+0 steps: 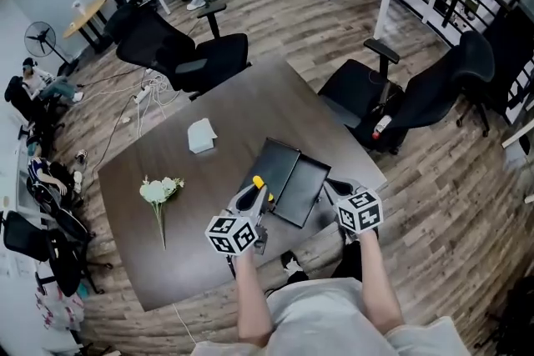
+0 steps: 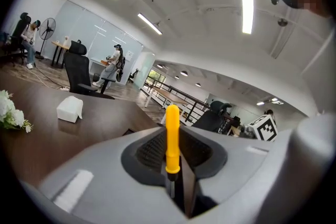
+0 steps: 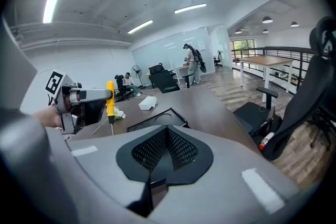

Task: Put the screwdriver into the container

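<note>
A slim screwdriver with a yellow plastic handle (image 2: 171, 136) is held upright in the left gripper (image 1: 253, 200), whose jaws are pressed together on the lower end of the handle. The handle is seen to rise clear above the pads, and in the right gripper view the thin metal shaft is shown pointing down. The tool is thus kept off the dark brown wooden surface (image 1: 234, 104), just beside the near-left edge of the flat black open container (image 1: 302, 189). This upright hold is judged to suit a tip-first lowering, although the shallow tray may call for the tool to be tilted and laid flat.

The right gripper (image 1: 335, 190) is held low at the container's right edge with its jaws brought together and nothing between them. It is probably kept there to steady the container if needed, but contact cannot be confirmed.

A small bunch of white flowers on green stems (image 1: 160, 190) and a folded white tissue (image 1: 201, 135) are left lying well apart from the container, on the left and far parts of the surface, out of the path.

The task is judged to be at the carrying stage. The screwdriver has not yet been placed inside.
</note>
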Motion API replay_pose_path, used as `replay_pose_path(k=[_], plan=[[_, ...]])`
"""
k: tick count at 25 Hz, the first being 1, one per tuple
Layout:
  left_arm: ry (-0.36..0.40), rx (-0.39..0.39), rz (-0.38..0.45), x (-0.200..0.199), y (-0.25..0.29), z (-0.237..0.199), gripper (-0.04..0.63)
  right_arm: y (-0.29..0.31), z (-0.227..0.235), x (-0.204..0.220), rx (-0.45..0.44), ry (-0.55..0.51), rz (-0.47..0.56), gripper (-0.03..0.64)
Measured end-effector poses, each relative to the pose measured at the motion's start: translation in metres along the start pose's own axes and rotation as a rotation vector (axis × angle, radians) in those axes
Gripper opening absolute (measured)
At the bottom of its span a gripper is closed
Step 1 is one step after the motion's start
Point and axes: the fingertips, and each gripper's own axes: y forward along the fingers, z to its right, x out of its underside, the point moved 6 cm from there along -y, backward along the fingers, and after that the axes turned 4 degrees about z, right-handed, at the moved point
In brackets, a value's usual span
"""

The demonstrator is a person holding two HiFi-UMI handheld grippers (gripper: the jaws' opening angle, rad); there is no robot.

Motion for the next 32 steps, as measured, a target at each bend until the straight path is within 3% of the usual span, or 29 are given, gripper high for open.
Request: replay_pose_path(k=[6, 9, 19, 32], plan=[[0.044, -0.052, -0.049, -0.001, 0.033, 0.014, 0.129, 0.027, 0.018, -0.028, -0.187, -0.069, 0.028, 0.002], [0.069, -0.069, -0.084, 0.002, 0.046, 0.018, 0.129, 0.038, 0.031, -0.031, -0.180, -0.090, -0.006, 0.002], [0.077, -0.125, -0.201, 0.038, 0.081, 0.013, 0.129, 0.051, 0.064, -0.047, -0.199, -0.049, 0.053, 0.002], [0.093, -0.163, -0.341, 0.099, 0.097, 0.010, 0.129, 0.054, 0.096, -0.018, -0.186, 0.026, -0.075, 0.002]])
